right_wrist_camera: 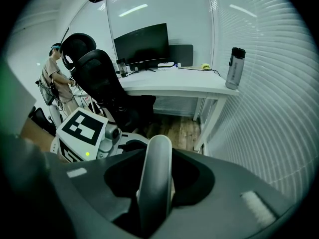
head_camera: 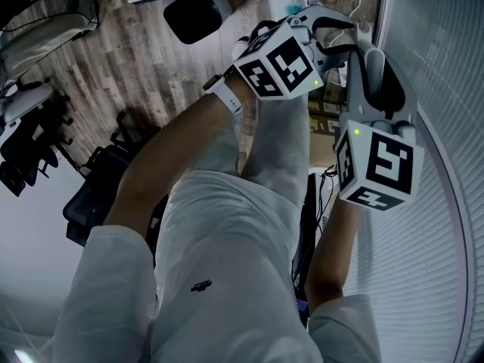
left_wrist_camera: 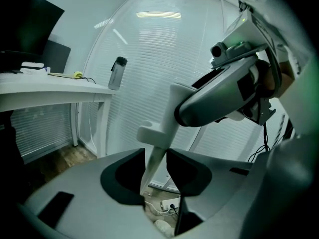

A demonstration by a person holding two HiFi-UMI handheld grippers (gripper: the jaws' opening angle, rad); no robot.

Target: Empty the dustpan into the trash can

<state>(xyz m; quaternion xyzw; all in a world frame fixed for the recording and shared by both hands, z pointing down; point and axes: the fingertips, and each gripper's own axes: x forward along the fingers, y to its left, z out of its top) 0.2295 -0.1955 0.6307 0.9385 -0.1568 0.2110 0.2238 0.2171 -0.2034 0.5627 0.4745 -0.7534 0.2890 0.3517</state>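
Note:
My right gripper (right_wrist_camera: pixel 155 156) is shut on a rounded light-grey handle (right_wrist_camera: pixel 154 188), apparently the dustpan's; the pan itself is hidden. In the left gripper view a thin grey shaft (left_wrist_camera: pixel 151 169) of that tool runs up between the jaws of my left gripper (left_wrist_camera: pixel 155 153), which stand open around it with a small gap on the left. In the head view both grippers are held close together above my knees, the left gripper (head_camera: pixel 333 35) just beyond the right gripper (head_camera: pixel 369 70). The trash can (head_camera: pixel 193 13), black inside with a white rim, stands on the wood floor ahead and to the left.
A wall of white blinds (head_camera: pixel 446 127) curves along the right. A white desk (right_wrist_camera: pixel 169 86) carries a monitor and a bottle (right_wrist_camera: pixel 233 67), with a black office chair (right_wrist_camera: pixel 107 83) before it and a person (right_wrist_camera: pixel 54 76) beyond. A power strip (left_wrist_camera: pixel 167 204) lies on the floor.

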